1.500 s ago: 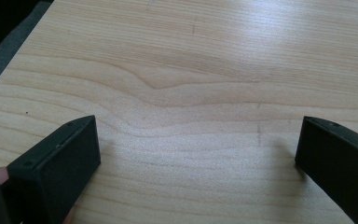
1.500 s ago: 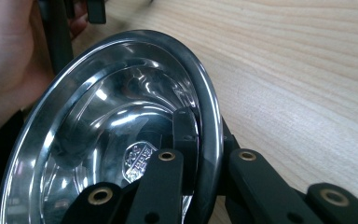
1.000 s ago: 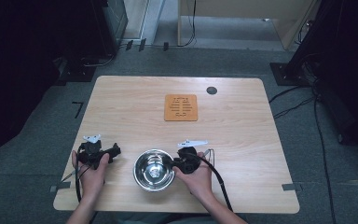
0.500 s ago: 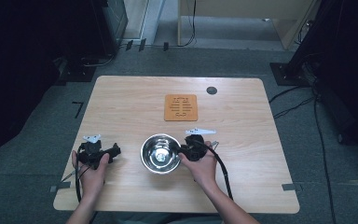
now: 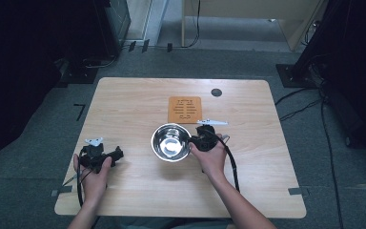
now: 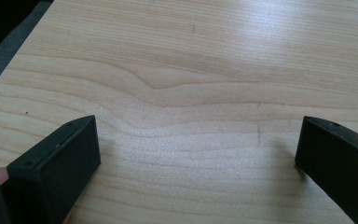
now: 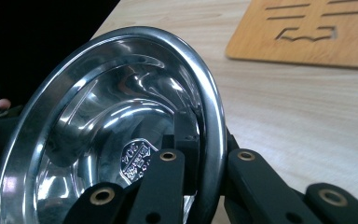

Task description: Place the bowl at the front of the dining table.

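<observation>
right hand-held gripper pinches the steel bowl by its rim, mid-bench beside the wooden trivet; left hand-held gripper rests spread near the bench's front left corner.

Wooden table sat mid-frame, light grain. Orange slotted trivet lay flat just above centre. Small dark round disc was upper right of it, near far edge. Grey carpet all around.
</observation>
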{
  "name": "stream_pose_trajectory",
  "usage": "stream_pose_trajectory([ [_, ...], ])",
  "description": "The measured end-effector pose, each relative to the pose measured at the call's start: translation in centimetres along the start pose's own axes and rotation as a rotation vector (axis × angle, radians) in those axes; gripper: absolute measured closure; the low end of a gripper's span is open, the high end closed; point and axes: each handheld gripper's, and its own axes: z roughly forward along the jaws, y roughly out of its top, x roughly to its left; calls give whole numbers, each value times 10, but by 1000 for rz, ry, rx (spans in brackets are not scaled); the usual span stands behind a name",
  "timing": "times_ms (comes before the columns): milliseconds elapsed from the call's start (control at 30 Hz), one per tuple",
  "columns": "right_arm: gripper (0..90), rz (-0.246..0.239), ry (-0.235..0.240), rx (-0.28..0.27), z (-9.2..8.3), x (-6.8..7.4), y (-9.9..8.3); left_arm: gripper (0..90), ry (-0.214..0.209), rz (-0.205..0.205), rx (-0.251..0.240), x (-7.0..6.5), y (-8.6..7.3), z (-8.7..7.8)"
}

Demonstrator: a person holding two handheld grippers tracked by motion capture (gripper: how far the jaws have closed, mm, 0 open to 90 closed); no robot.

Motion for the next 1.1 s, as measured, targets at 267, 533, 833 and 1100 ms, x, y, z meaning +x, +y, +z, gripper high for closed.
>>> stream_pose_trajectory([
  [267,879,13,-43,-4,5,-10,12,0,0,1,1,0,0,0],
  [533,879,28,-78,-18,11,-20,27,0,0,1,1,0,0,0],
  [833,879,61,-117,-37,17,-33,40,0,1,1,0,0,0,0],
  [1100,879,91,-164,-53,24,-44,52,0,0,1,1,0,0,0],
])
